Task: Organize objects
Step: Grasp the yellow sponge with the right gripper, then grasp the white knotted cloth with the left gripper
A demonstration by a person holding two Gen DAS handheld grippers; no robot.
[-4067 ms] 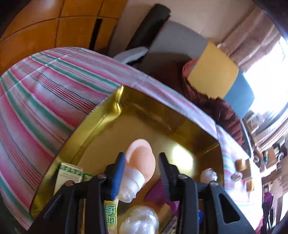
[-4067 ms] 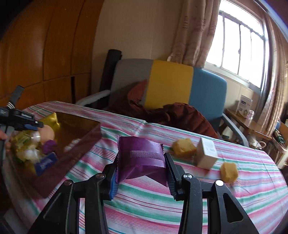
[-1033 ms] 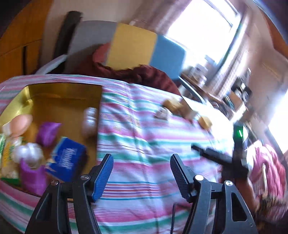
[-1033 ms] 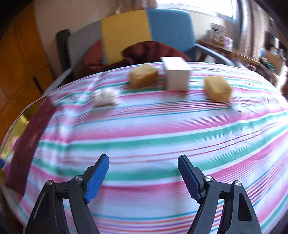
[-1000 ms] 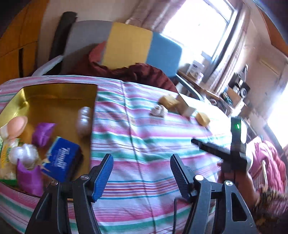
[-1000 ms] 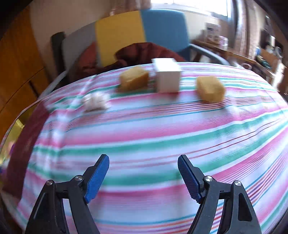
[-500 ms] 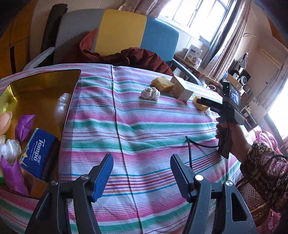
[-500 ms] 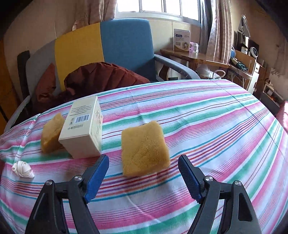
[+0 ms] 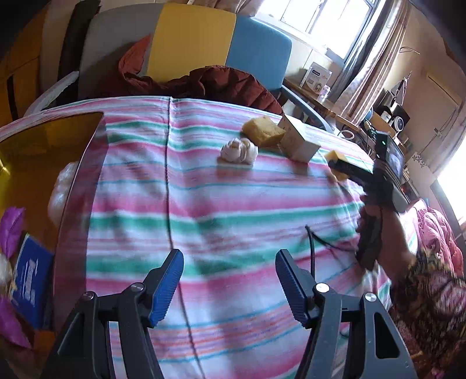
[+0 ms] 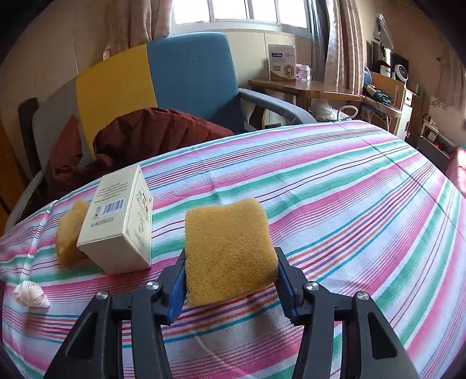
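Some things already sit in the gold tray [image 9: 49,131]. The right claw [image 10: 230,277] is closing on a sponge [image 10: 228,250]. The left claw [image 9: 228,280] is spread, empty. Another sponge [image 10: 70,230], box [image 10: 119,227] and cloth [image 10: 30,294] wait on the desk [image 10: 335,204].

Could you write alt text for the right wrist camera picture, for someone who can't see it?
The right gripper is closing on a yellow sponge on a striped tablecloth. A cream box stands just left of it.

Sunlit window [image 10: 243,11], curtains [image 10: 335,38]; grey-yellow-blue armchair [image 10: 186,73]; wooden side table [image 10: 305,87] beyond.
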